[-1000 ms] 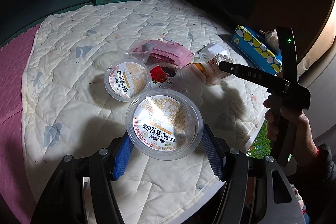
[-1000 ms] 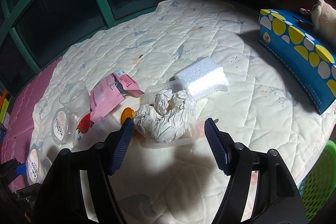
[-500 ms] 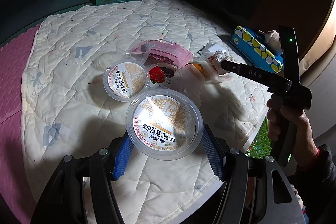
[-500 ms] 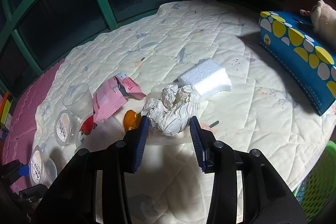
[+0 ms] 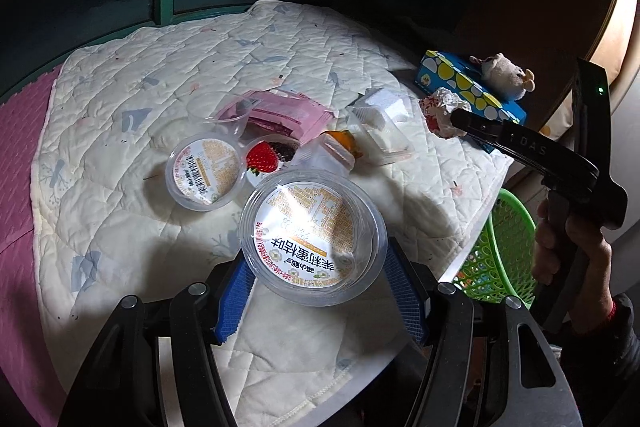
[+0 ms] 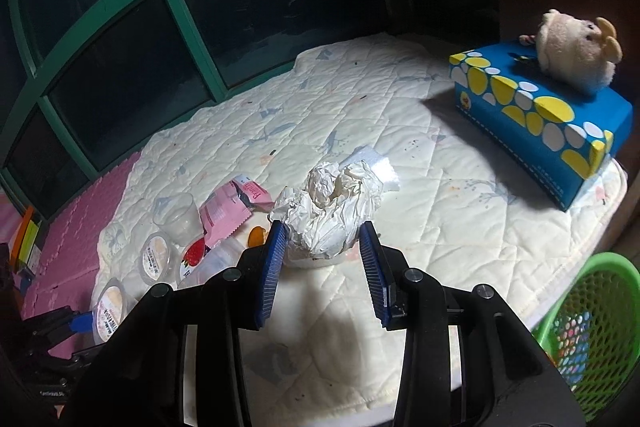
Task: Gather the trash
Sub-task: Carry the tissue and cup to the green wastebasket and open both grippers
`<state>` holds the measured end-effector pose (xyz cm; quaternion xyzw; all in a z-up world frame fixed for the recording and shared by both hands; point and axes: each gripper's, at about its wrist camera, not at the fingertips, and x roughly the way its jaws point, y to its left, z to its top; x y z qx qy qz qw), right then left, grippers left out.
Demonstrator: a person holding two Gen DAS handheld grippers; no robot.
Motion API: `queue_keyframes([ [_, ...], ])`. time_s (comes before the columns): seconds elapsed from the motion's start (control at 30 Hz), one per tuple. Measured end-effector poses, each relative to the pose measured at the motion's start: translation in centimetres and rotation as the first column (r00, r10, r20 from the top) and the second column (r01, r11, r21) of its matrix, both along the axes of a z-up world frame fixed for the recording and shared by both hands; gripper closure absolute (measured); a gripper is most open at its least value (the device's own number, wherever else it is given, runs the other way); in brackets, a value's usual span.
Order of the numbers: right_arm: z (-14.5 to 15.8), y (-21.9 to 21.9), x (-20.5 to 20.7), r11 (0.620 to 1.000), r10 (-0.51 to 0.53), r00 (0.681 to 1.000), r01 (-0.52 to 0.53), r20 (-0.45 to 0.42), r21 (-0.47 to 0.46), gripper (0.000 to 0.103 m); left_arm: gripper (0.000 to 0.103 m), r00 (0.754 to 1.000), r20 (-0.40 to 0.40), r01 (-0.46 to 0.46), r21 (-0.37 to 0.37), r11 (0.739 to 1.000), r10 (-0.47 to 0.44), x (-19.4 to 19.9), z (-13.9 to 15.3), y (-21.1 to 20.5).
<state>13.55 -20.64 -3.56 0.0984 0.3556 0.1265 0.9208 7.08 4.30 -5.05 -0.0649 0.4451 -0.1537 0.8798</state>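
The right gripper (image 6: 323,254) grips a crumpled white paper wad (image 6: 326,213) above the quilted bed (image 6: 440,195), the green mesh basket (image 6: 592,327) near right, while the left gripper (image 5: 316,285) clasps a clear labelled plastic cup (image 5: 312,237).

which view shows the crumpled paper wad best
The right wrist view: the crumpled paper wad sits large and centred between the right tongs, folds plainly visible. The left wrist view shows the same wad small and far off, partly hidden by the tongs' tip.
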Motion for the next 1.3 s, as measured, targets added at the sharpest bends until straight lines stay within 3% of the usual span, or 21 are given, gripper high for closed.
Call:
queue_keyframes([
  [0.23, -0.2, -5.7, -5.1, 0.994, -0.114, 0.994, 0.114, -0.006, 0.004, 0.064, 0.042, 0.995, 0.013, 0.101, -0.007, 0.995, -0.101, 0.2, 0.8, -4.4],
  [0.43, -1.8, -10.6, -9.3, 0.972, -0.225, 0.974, 0.222, -0.028, -0.073, 0.064, 0.042, 0.978, 0.011, 0.21, -0.017, 0.978, -0.21, 0.6, 1.1, -9.8],
  [0.57, -2.7, -13.7, -11.5, 0.952, -0.291, 0.956, 0.285, -0.036, -0.109, 0.063, 0.042, 0.959, 0.009, 0.283, -0.018, 0.959, -0.283, 0.6, 1.2, -13.6],
  [0.9, -4.9, -21.4, -14.9, 0.9, -0.436, 0.894, 0.429, -0.102, -0.082, 0.061, 0.042, 0.911, 0.009, 0.412, -0.009, 0.911, -0.412, 0.5, 1.6, -21.6],
  [1.3, -5.7, -24.9, -17.3, 0.861, -0.508, 0.855, 0.507, -0.103, -0.038, 0.05, 0.042, 0.859, -0.011, 0.512, 0.01, 0.859, -0.512, 0.7, 0.6, -29.4],
])
